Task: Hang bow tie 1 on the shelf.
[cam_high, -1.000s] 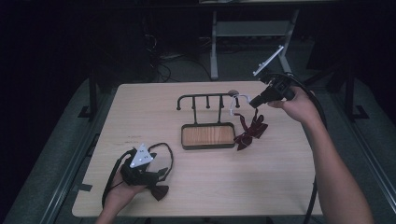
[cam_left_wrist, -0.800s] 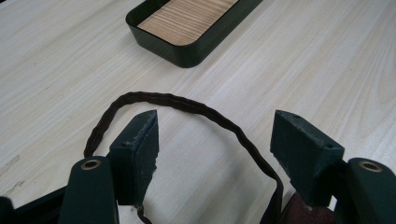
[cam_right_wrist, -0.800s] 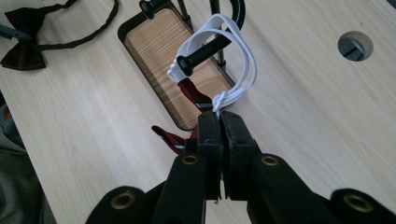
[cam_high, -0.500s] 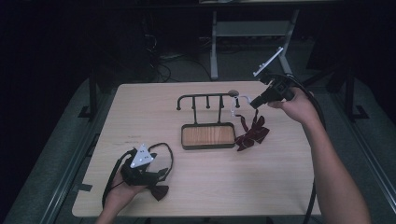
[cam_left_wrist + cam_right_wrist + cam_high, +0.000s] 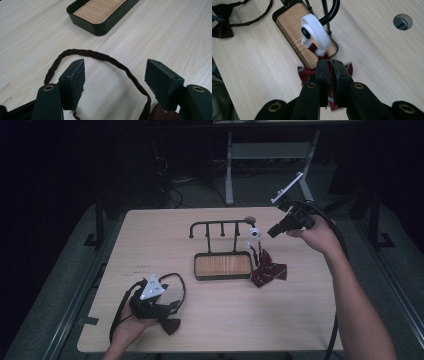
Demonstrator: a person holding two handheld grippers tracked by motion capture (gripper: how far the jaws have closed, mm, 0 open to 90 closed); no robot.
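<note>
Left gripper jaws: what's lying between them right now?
In the left gripper view, the open left gripper straddles the bow tie's dark brown strap, looped on the bare wooden table.

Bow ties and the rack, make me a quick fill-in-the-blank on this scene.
1. The white strap loop hangs from the rack's ____ hook.
2. The red bow tie lies ____ the tray.
3. The left gripper's jaws stand ____ over the dark strap.

Missing: end; beside; open
</note>
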